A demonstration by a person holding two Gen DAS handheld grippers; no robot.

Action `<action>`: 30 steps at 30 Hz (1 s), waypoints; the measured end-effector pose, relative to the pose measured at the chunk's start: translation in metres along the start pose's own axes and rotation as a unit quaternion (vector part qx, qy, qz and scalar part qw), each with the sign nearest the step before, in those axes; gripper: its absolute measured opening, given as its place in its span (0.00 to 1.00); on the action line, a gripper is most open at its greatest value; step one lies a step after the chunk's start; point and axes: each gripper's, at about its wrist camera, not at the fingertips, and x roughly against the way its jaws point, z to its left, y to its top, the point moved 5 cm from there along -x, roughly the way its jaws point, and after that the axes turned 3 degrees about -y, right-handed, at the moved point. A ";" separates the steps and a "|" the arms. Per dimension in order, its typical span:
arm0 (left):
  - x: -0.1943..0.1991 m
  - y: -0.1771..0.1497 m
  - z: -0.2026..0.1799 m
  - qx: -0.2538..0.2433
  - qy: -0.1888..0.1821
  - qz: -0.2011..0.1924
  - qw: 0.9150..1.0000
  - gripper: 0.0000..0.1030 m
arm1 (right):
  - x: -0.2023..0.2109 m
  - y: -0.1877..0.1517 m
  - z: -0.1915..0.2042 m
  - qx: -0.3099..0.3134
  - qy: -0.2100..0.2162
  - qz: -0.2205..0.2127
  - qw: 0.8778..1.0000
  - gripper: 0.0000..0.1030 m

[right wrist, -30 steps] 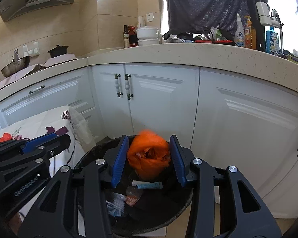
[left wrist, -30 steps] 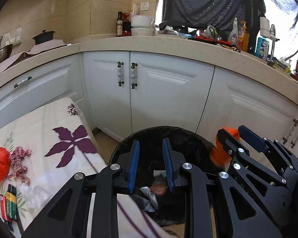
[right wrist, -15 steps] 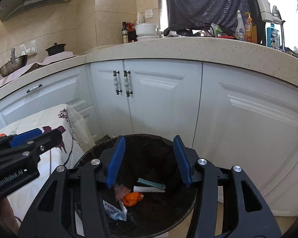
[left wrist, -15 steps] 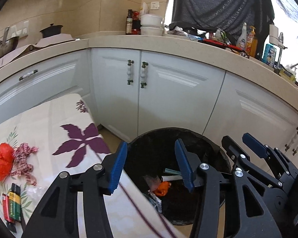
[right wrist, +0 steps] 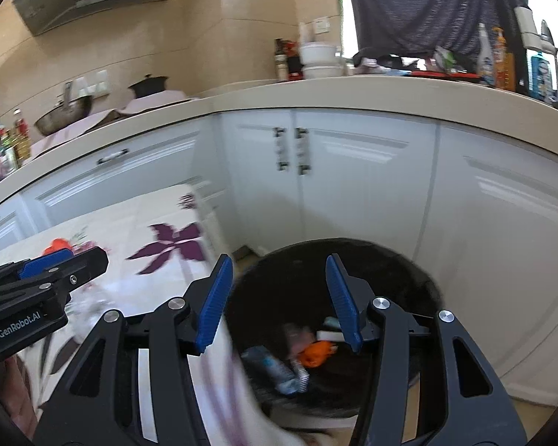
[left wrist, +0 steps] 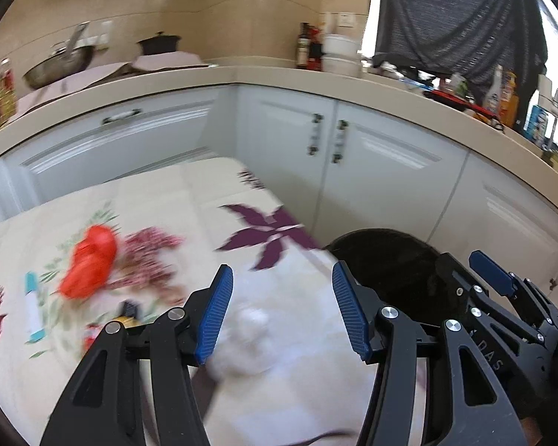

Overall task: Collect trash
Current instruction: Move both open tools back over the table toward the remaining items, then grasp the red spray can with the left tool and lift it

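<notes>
My left gripper hangs over the floral tablecloth; its jaws are opening with nothing gripped between them. A blurred clear plastic wad lies on the cloth below it. Farther left lie a red crumpled bag, a red-and-white string bundle, a blue-and-white tube and small dark items. My right gripper stands open and empty over the left rim of the black bin. An orange wad and wrappers lie inside the bin.
White cabinet doors curve behind the bin and table under a beige counter crowded with bottles and pots. The tablecloth's edge hangs right beside the bin. The other gripper shows at each view's side.
The right gripper let the orange wad fall into the bin and opened. Both grippers swung left; the left one opened and went from over the bin to over the table.
</notes>
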 end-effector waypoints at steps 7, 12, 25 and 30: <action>0.034 -0.024 0.060 0.034 0.049 0.001 0.998 0.54 | 0.013 -0.010 0.054 0.017 0.043 0.007 0.999 0.49; 0.048 -0.041 0.096 0.054 0.079 0.010 0.995 0.55 | 0.020 -0.019 0.088 0.034 0.069 0.017 0.997 0.49; 0.057 -0.068 0.131 0.083 0.087 0.032 0.992 0.55 | 0.031 -0.044 0.145 0.074 0.103 0.044 0.991 0.49; 0.045 -0.070 0.131 0.077 0.090 0.050 0.992 0.55 | 0.034 -0.045 0.146 0.075 0.103 0.044 0.991 0.49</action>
